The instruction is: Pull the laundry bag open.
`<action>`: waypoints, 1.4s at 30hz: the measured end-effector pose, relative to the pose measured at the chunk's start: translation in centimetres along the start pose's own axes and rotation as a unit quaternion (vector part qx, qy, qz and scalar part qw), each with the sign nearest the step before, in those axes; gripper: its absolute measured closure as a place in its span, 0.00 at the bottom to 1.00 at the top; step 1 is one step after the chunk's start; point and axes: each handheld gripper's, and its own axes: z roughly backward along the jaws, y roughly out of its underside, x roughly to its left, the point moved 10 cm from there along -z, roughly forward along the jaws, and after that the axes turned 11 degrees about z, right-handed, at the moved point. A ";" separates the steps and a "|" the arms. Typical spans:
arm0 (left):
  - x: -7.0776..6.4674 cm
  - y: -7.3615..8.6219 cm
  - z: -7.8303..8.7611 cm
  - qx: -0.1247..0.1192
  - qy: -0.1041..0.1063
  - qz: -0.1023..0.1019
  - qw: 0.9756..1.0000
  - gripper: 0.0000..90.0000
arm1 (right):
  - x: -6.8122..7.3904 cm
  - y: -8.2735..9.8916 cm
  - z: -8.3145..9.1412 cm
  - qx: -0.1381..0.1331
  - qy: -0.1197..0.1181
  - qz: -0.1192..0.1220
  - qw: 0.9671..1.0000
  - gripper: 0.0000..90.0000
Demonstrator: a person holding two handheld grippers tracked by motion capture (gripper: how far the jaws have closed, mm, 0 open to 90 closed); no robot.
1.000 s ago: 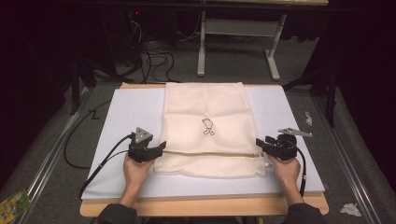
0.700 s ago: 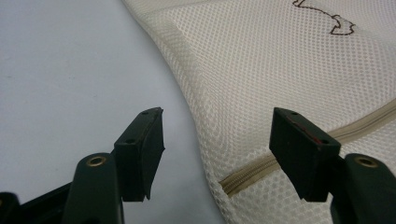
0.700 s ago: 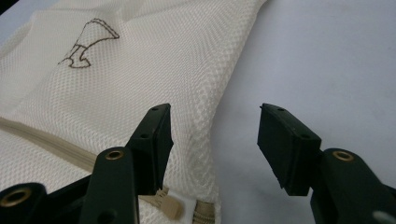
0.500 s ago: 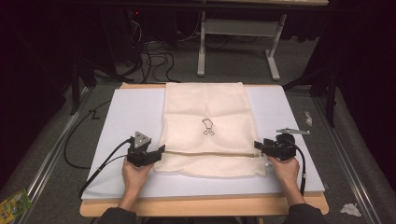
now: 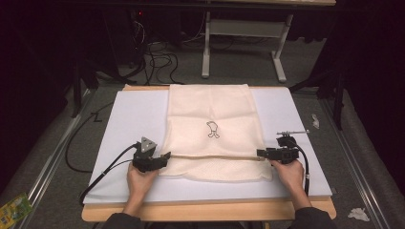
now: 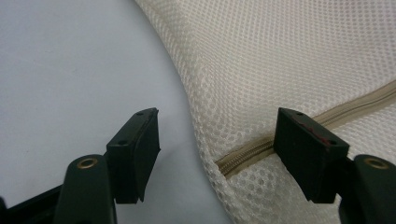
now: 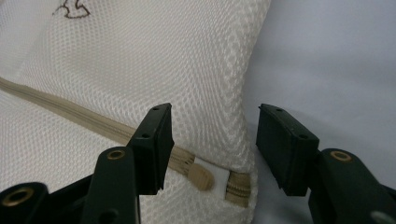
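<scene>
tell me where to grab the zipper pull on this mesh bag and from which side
Grip the small tan zipper pull at the bag's right end, coming in from the right edge with the right gripper. Its tab lies flat on the zipper, between the open jaws already.

I stand at a counter (image 5: 296, 109) in what looks like a lab or recording workspace, dimly lit beyond the work surface. A white board covers the wooden counter top, whose bare edge shows along the near side. Grey carpet (image 5: 57, 157) lies underneath. Beyond the far edge, black cables (image 5: 157, 59) tangle on the floor beside the white metal legs of another desk (image 5: 243, 45). A red indicator light (image 5: 140, 13) glows in the dark equipment past the far left corner.
</scene>
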 end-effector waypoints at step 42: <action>0.2 0.2 -0.4 0.022 -0.001 0.005 1.000 0.38 | 1.7 -2.3 2.4 -0.029 -0.083 0.037 0.995 0.95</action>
